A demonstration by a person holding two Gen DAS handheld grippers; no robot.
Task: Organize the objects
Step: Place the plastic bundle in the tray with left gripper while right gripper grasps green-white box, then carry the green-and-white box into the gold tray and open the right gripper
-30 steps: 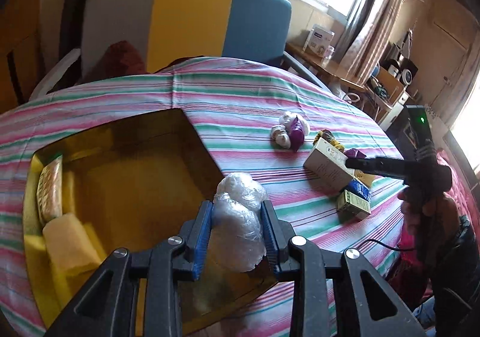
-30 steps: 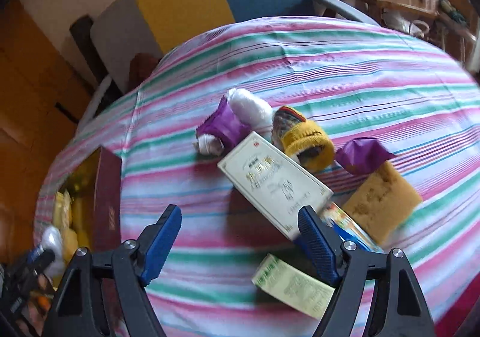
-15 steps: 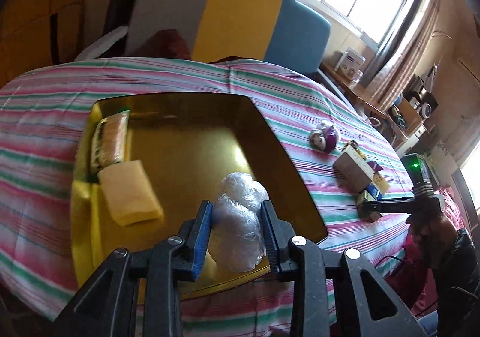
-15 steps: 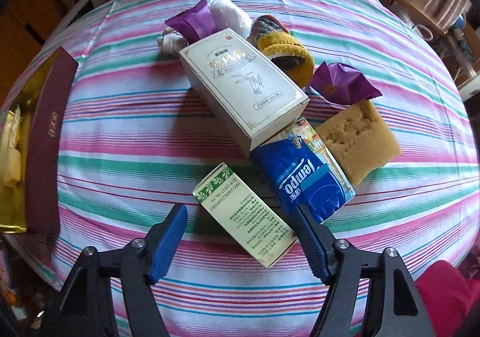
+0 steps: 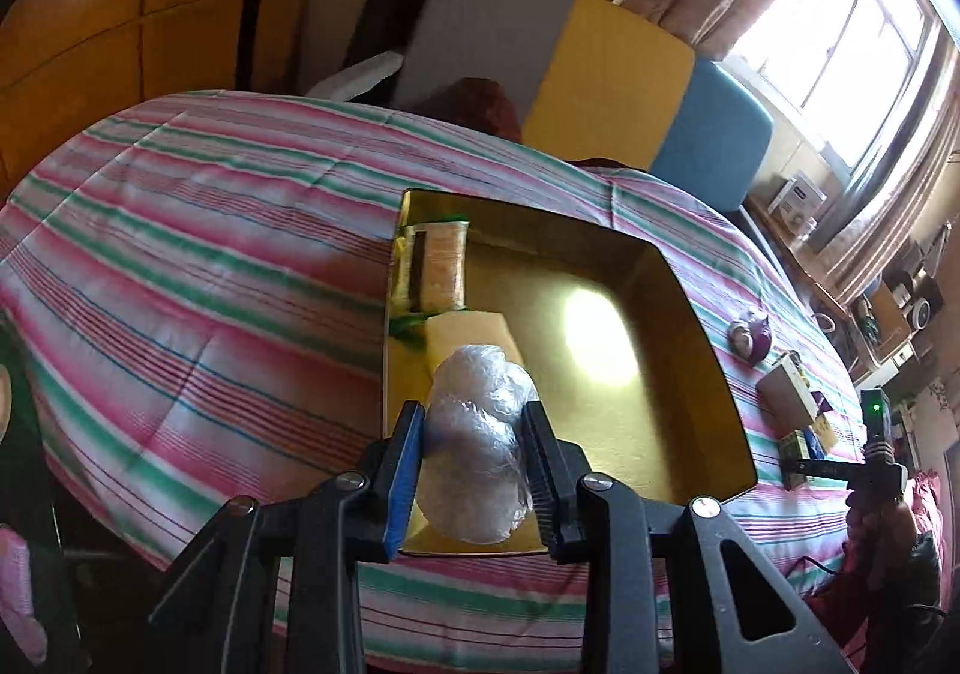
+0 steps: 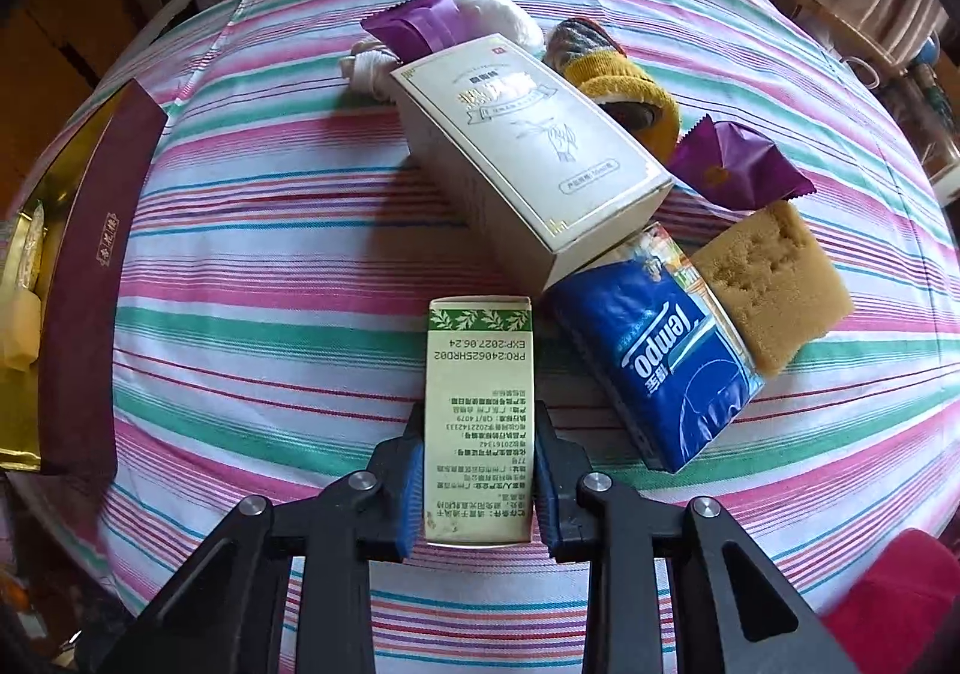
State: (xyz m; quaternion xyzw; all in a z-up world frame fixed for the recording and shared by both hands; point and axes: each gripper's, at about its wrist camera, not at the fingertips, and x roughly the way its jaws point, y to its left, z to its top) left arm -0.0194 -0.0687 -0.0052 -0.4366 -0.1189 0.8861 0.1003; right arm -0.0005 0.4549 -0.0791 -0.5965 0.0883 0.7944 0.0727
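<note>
My left gripper (image 5: pixel 474 470) is shut on a crumpled clear plastic bag (image 5: pixel 480 440) and hangs over the near left corner of the gold box (image 5: pixel 708 374). Inside that box lie a yellow sponge (image 5: pixel 474 335) and a wrapped snack pack (image 5: pixel 441 269). In the right wrist view my right gripper (image 6: pixel 479 479) is shut on a small green-and-cream carton (image 6: pixel 479 416), its blue pads pressing both long sides as it lies on the striped tablecloth (image 6: pixel 270 266). Beyond it sit a white box (image 6: pixel 522 146), a blue Tempo tissue pack (image 6: pixel 660 356) and a brown sponge (image 6: pixel 774 278).
Further back on the cloth lie two purple sachets (image 6: pixel 738 164), a white wrapped ball (image 6: pixel 492 17) and a yellow knitted item (image 6: pixel 618 80). The gold box's maroon side (image 6: pixel 84 278) stands at the left. A striped chair (image 5: pixel 588 74) and a sideboard (image 5: pixel 840 260) lie behind the table.
The left gripper carried the bag leftward across the gold box toward its near left corner. The right gripper dropped toward the table and its jaws went from wide apart to pressed on the green carton.
</note>
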